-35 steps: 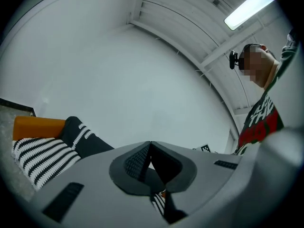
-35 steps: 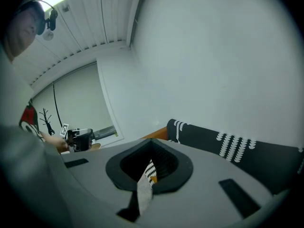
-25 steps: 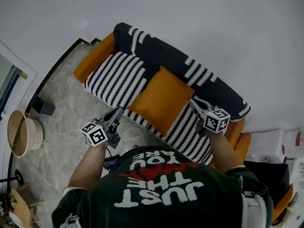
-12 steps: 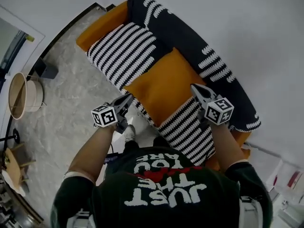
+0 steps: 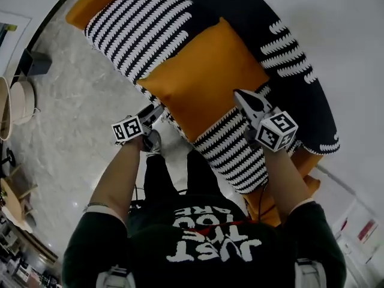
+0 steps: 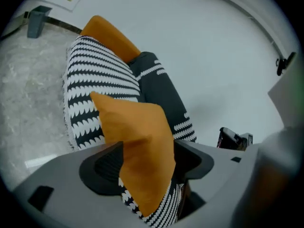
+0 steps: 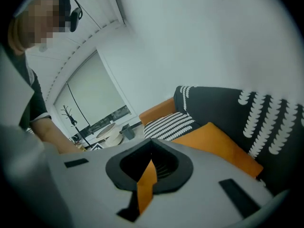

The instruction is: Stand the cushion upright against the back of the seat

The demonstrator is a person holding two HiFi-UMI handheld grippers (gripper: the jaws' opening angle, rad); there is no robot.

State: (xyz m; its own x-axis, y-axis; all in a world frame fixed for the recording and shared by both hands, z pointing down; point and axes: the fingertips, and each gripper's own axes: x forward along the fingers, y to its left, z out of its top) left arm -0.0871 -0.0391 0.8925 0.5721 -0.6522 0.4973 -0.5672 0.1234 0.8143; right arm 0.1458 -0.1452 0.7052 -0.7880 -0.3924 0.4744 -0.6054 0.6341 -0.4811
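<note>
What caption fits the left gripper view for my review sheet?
Left gripper, its jaws just opening, straddles a corner of the orange cushion on the striped seat, dark backrest behind.

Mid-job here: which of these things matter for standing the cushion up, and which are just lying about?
Job: orange cushion, sofa backrest, striped seat.
Lying about: round beige basket, small dark box on the floor, coat stand.
</note>
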